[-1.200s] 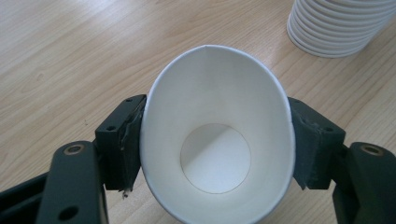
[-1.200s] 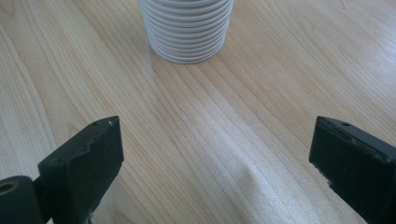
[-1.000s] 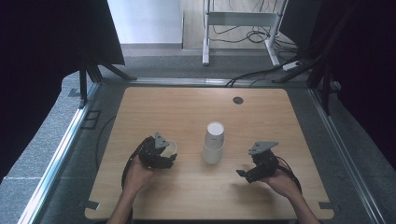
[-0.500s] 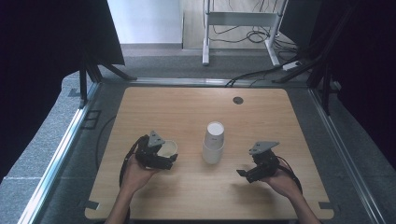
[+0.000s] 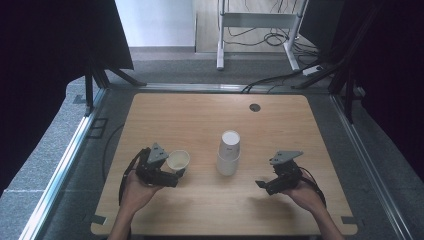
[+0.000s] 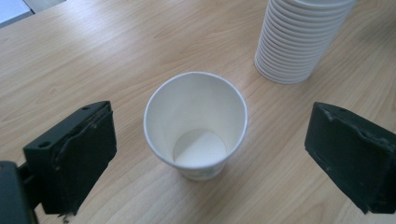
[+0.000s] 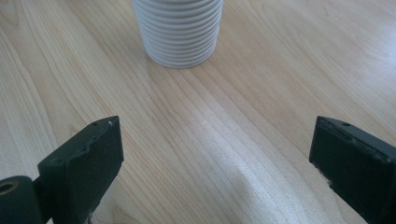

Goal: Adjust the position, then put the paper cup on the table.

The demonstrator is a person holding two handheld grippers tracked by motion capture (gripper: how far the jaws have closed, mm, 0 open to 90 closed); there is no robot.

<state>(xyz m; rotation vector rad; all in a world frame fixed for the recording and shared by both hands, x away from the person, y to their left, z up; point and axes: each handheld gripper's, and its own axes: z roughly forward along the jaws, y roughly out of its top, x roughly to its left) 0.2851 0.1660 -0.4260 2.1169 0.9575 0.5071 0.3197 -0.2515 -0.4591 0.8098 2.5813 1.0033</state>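
One cup (image 6: 195,126), white paper, round, tapering to a narrower flat base, smooth inside and out with a thin rolled rim. It stands upright and empty on the table (image 5: 200,120), near the left front, mouth up. It sits between the jaws of the left gripper (image 6: 205,158) with clear space on both sides; neither pad touches its wall. Those jaws have just been opening and now stand wide apart with the cup loose between them.

One stack (image 5: 229,153) of the same white cups, nested mouth down, forming a ribbed column of many close rims; the number in it cannot be counted. It stands at the table's middle, right of the single cup and apart from it.

Two grippers, each black, each with two blocky flat-faced jaws whose edges look chipped, and a grey three-cornered plate on top, each held in a hand. The right gripper (image 5: 263,184) is at the right front, pointing left toward the stack, well short of it; its jaws are spread wide with bare wood between them.

One table, pale wood with fine straight grain, rounded corners, a slight sheen, and one small dark round grommet (image 5: 255,107) near the far edge.
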